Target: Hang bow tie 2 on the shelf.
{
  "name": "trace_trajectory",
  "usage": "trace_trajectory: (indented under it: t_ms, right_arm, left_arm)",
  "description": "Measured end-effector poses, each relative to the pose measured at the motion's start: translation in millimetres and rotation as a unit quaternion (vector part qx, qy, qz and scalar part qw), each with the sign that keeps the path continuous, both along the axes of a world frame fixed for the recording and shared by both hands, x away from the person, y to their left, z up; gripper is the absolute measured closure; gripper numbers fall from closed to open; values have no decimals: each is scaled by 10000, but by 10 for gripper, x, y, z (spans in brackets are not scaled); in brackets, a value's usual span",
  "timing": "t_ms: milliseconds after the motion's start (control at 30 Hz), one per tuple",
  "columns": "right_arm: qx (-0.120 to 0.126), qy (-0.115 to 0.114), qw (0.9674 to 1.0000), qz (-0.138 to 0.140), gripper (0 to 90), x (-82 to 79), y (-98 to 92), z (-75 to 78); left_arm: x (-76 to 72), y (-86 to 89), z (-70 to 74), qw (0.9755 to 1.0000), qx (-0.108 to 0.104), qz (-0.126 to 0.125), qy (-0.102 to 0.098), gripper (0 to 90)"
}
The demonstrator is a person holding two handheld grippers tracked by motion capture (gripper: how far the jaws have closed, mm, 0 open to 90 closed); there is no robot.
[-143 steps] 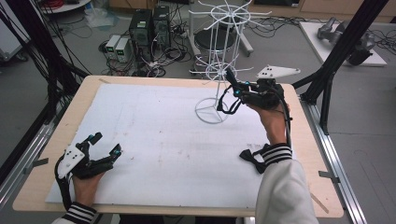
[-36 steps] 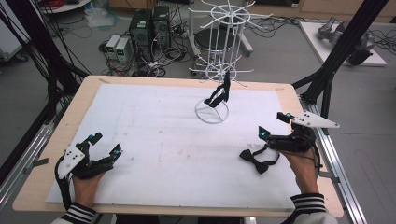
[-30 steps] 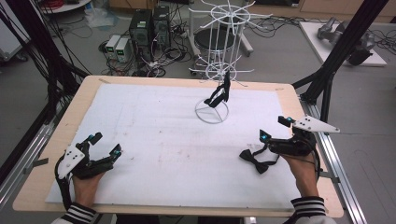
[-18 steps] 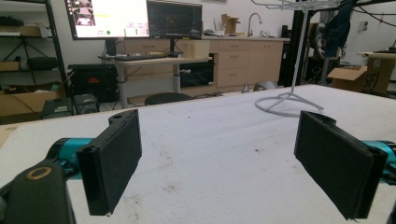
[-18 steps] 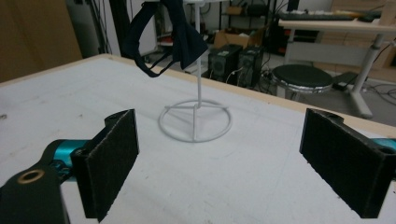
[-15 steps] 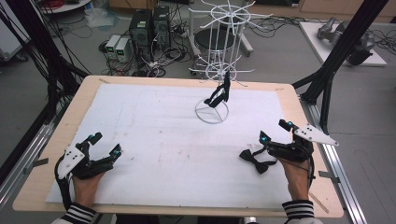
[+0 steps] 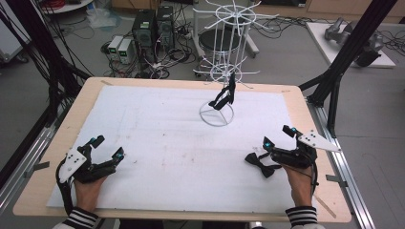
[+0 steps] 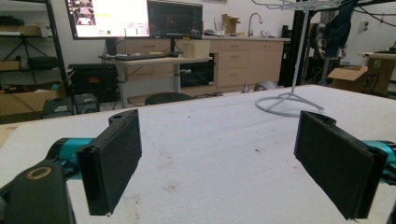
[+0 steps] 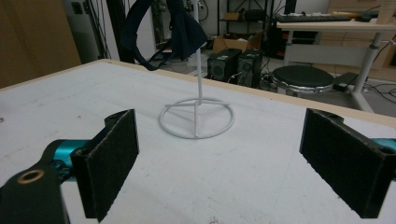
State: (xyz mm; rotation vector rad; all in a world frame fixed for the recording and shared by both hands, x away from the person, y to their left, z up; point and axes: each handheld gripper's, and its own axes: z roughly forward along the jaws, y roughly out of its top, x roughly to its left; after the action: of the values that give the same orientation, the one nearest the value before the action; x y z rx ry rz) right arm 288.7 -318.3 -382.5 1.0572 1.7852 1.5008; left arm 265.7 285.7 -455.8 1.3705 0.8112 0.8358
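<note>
Two hand-held grippers with jaws spread, resting low over a white-topped bench point(image 7: 157, 138).

One black bow tie point(image 7: 259, 163) is seen lying flat on the bench just beside the right gripper point(image 7: 278, 137), untouched. Another dark bow tie point(image 7: 225, 96) is hung on the white wire rack point(image 7: 224, 57) at the far edge. The left gripper point(image 7: 109, 145) is held well apart at the near left.

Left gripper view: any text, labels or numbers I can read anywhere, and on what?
Cardboard box at right: dark lettering on its side, too blurred to read.
Left monitor: bright window with small marks, too small to read.
Right monitor: dark screen, faint lines, unreadable.
Left gripper pads: plain black, no markings.
</note>
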Motion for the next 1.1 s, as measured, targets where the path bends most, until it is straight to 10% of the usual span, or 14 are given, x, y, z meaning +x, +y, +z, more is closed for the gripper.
trace_trajectory:
  t_ms: [567,1100]
  right_arm:
    - [7,114,9999,-9,112,-7,-26,-2]
    - [-593,634,9959,264,112,45,52,26]
  left_arm:
    - [-7,0,0,10000,35,-6,-29,154]
    - [-7,1,-1,10000,17,2,-29,154]
